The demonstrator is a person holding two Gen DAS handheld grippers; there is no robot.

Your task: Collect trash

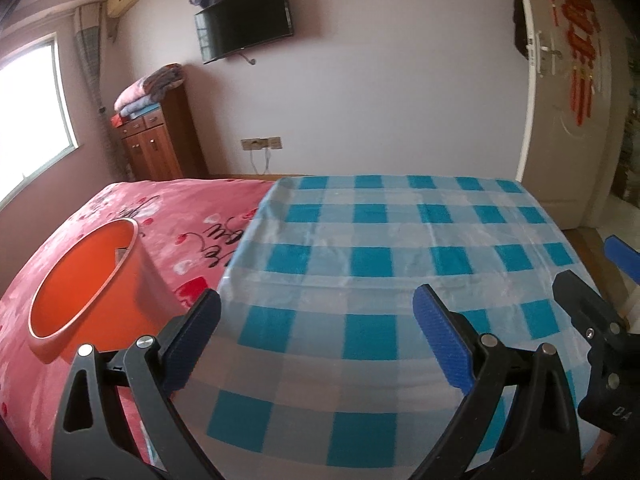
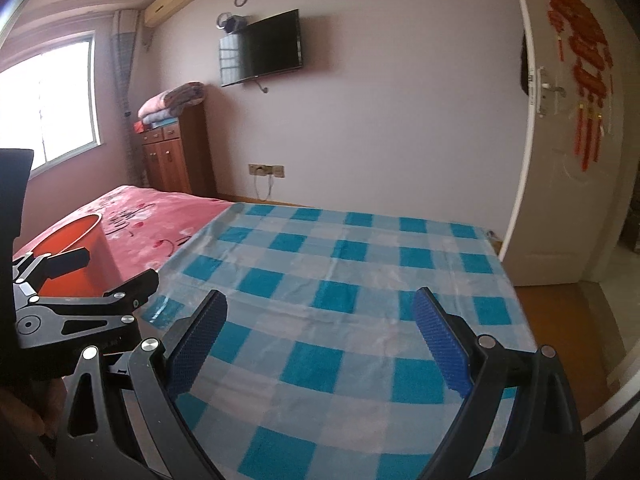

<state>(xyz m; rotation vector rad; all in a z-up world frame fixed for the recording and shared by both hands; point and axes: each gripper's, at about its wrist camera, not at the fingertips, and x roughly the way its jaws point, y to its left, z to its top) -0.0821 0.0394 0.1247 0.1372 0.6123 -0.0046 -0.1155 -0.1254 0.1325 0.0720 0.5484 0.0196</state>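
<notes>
An orange bin (image 1: 84, 276) stands on the pink bedspread (image 1: 168, 216) at the left, its mouth tilted toward me; something grey shows at its far inner rim. The same orange bin (image 2: 76, 256) appears at the left of the right wrist view, partly behind the other gripper's frame. My left gripper (image 1: 318, 304) hovers open over the blue-and-white checked cloth (image 1: 400, 248), nothing between its fingers. My right gripper (image 2: 320, 304) is also open and empty above the checked cloth (image 2: 340, 280). No trash item is visible on the cloth.
The bed fills the foreground; a wooden floor (image 2: 560, 312) lies beyond its right edge. A white door (image 2: 568, 140) stands open at the right. A wooden cabinet (image 1: 156, 140) with folded blankets, a wall TV (image 1: 244, 20) and a window (image 1: 28, 112) are at the back.
</notes>
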